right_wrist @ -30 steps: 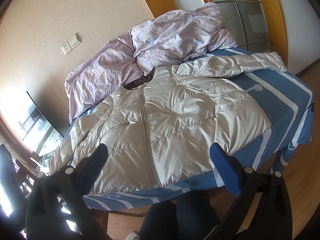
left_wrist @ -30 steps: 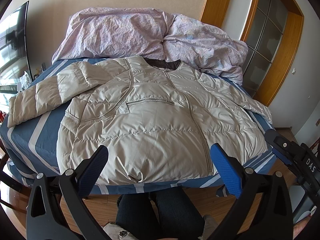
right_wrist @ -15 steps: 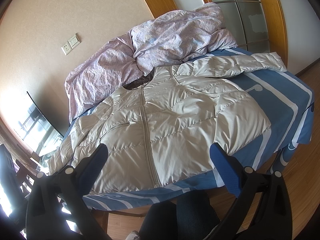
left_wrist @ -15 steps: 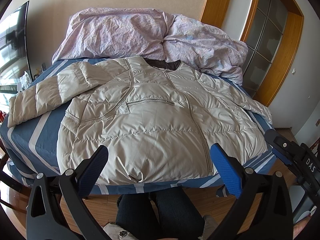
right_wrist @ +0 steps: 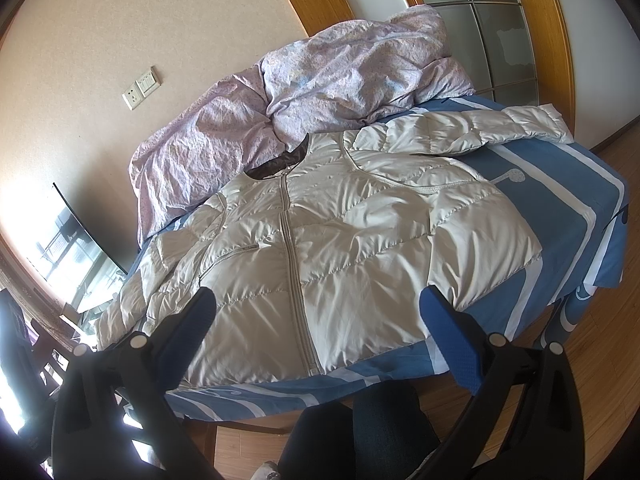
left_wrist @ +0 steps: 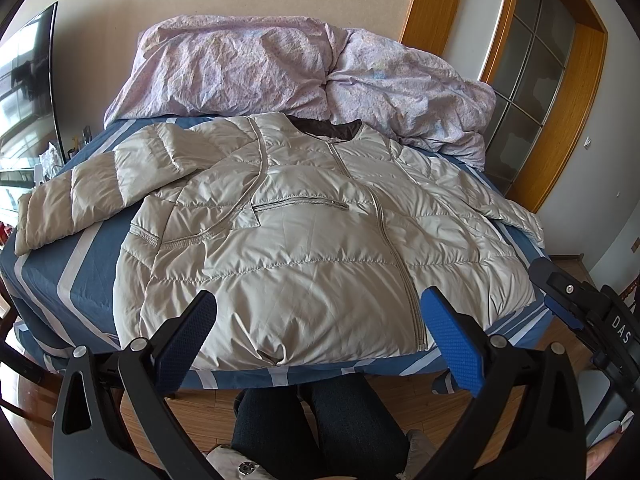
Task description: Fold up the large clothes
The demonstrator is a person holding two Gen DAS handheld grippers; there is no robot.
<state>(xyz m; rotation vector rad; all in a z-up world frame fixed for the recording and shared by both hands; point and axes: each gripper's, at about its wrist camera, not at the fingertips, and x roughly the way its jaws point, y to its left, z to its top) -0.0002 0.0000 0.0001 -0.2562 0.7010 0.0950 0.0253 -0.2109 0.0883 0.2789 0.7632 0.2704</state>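
Observation:
A beige quilted down jacket [left_wrist: 304, 236] lies flat and zipped on the blue striped bed sheet [left_wrist: 76, 272], hem toward me, both sleeves spread out to the sides. It also shows in the right wrist view [right_wrist: 344, 248]. My left gripper [left_wrist: 320, 332] is open and empty, held in front of the hem, apart from it. My right gripper [right_wrist: 316, 328] is open and empty, held in front of the hem near the zipper's lower end. The right gripper's body [left_wrist: 580, 308] shows at the right edge of the left wrist view.
A crumpled lilac duvet [left_wrist: 288, 68] is piled at the head of the bed against the wall. A wooden-framed glass door [left_wrist: 552, 80] stands to the right. A TV [left_wrist: 24, 92] stands at the left. The person's legs [left_wrist: 316, 428] are at the bed's near edge over wooden floor.

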